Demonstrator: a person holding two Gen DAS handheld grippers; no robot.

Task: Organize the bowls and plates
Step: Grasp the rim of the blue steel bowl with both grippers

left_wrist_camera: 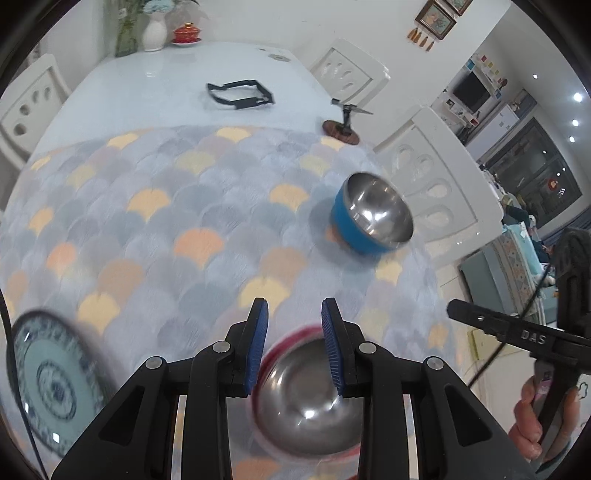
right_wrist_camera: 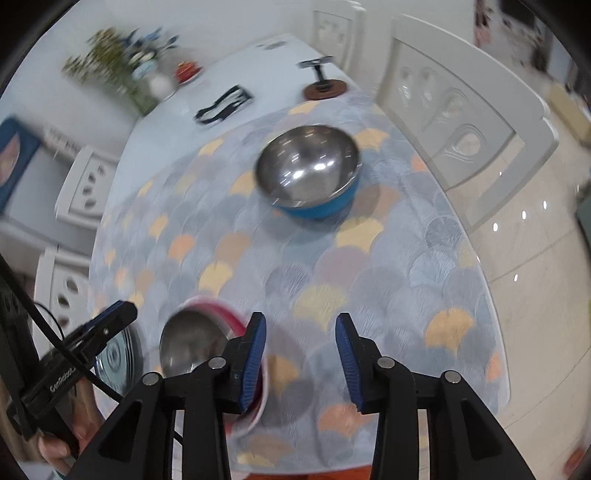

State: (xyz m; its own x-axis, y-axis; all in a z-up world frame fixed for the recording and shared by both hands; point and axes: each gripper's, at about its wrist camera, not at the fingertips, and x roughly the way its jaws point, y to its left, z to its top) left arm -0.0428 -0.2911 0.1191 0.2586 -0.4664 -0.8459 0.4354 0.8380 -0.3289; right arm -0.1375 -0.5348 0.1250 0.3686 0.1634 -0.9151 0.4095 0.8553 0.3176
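Note:
A red bowl [left_wrist_camera: 306, 398] with a steel inside sits on the scale-patterned mat [left_wrist_camera: 166, 221], just under my left gripper [left_wrist_camera: 294, 306]. The blue pads stand apart above the bowl, with mat showing between the tips. In the right wrist view the same red bowl [right_wrist_camera: 192, 343] lies to the left of my right gripper [right_wrist_camera: 300, 321], which is open over bare mat. A blue bowl [left_wrist_camera: 373, 218] with a steel inside stands farther out near the mat's right side [right_wrist_camera: 310, 170]. A blue-and-white plate [left_wrist_camera: 48, 384] lies at the near left, partly hidden in the right wrist view [right_wrist_camera: 114, 354].
White chairs [left_wrist_camera: 436, 177] line the table's right side, close to the mat's edge. Beyond the mat stand a black folding frame [left_wrist_camera: 240, 94], a small stand on a brown disc [left_wrist_camera: 341, 129], a white vase [left_wrist_camera: 154, 35] and a red lidded cup [left_wrist_camera: 187, 34]. A hand [left_wrist_camera: 535, 417] holds the right gripper's handle.

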